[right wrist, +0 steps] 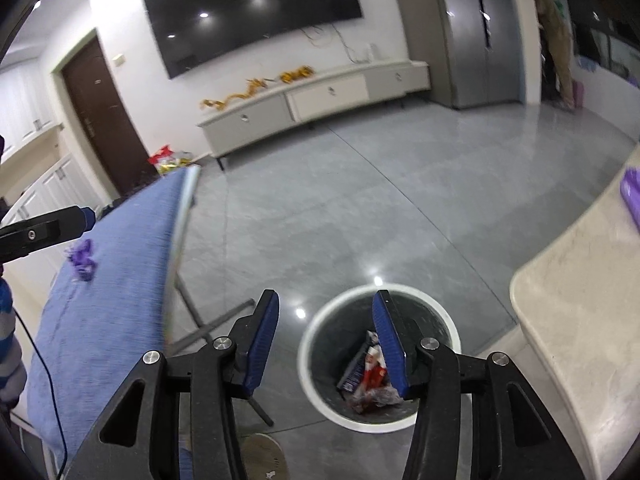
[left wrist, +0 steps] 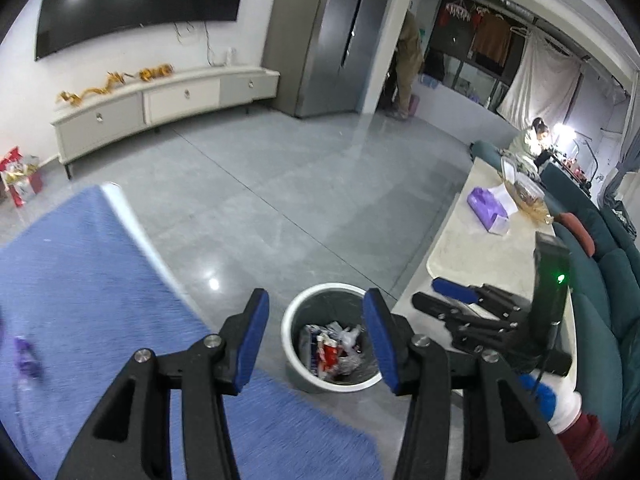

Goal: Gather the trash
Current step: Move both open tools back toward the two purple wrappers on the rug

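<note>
A white-rimmed trash bin (left wrist: 294,368) stands on the grey floor with crumpled wrappers (left wrist: 334,346) inside; it also shows in the right wrist view (right wrist: 308,376) with wrappers (right wrist: 370,378) in it. My left gripper (left wrist: 316,340) is open and empty above the bin. My right gripper (right wrist: 326,344) is open and empty above the bin's left side; it also shows in the left wrist view (left wrist: 436,294). A purple wrapper (left wrist: 26,358) lies on the blue table cloth (left wrist: 80,280), also seen in the right wrist view (right wrist: 82,258).
A pale counter (left wrist: 464,248) at the right holds a purple tissue pack (left wrist: 488,210). A teal sofa (left wrist: 604,264) lies behind it. A TV cabinet (right wrist: 320,96) lines the far wall. The blue table's metal legs (right wrist: 200,320) reach the floor beside the bin.
</note>
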The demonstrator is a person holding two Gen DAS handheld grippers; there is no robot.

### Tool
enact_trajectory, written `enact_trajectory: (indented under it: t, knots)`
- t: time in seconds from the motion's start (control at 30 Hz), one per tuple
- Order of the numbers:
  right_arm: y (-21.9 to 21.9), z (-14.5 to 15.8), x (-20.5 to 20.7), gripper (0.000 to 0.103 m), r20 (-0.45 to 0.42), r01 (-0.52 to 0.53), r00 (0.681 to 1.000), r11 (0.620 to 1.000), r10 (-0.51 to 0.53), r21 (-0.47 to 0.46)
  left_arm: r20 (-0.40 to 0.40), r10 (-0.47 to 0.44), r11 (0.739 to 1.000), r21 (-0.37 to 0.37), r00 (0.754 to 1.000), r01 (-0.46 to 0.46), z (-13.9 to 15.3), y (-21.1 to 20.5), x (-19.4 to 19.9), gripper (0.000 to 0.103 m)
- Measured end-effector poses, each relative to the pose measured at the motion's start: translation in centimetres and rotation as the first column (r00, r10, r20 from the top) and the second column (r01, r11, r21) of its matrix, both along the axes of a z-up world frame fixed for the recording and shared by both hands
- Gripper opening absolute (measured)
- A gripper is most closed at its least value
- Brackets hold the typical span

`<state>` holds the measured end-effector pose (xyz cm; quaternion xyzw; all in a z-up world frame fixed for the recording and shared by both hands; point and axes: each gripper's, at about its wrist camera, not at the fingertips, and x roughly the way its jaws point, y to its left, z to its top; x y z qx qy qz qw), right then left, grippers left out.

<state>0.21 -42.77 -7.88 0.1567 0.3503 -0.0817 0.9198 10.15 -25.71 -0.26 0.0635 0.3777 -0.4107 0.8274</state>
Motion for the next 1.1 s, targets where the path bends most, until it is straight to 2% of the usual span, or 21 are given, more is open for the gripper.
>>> enact_trajectory:
  t: [0.07, 0.2, 0.53, 0.77, 1.1]
  knots:
    - [1.2, 1.2, 0.0, 0.050, 0.019, -0.023, 1.000, 1.000, 0.024, -0.013, 0.032, 0.030, 1.000, -0.008, 0.999, -0.030, 1.0, 2.6, -0.2, 0.053]
    - [4.3, 4.1, 0.3, 0.051, 0.057, -0.087, 0.994, 0.995, 0.089, -0.039, 0.069, 0.100, 0.995, -0.034, 0.993, -0.098, 2.3, 8.0, -0.4, 0.054]
    - [11.7, 8.6, 1.6, 0.054, 0.116, -0.233, 0.963, 0.968, 0.243, -0.094, 0.115, 0.267, 0.964, -0.039, 0.957, -0.264, 2.9, 18.7, -0.5, 0.054]
    - [16.0, 9.7, 2.1, 0.058, 0.125, -0.306, 0.939, 0.945, 0.320, -0.117, 0.168, 0.382, 0.924, -0.056, 0.909, -0.378, 3.5, 25.7, -1.3, 0.057]
    - [21.9, 9.7, 3.3, 0.058, 0.093, -0.410, 0.900, 0.901, 0.425, -0.143, 0.167, 0.461, 0.887, -0.072, 0.871, -0.456, 2.8, 32.1, -3.0, 0.059]
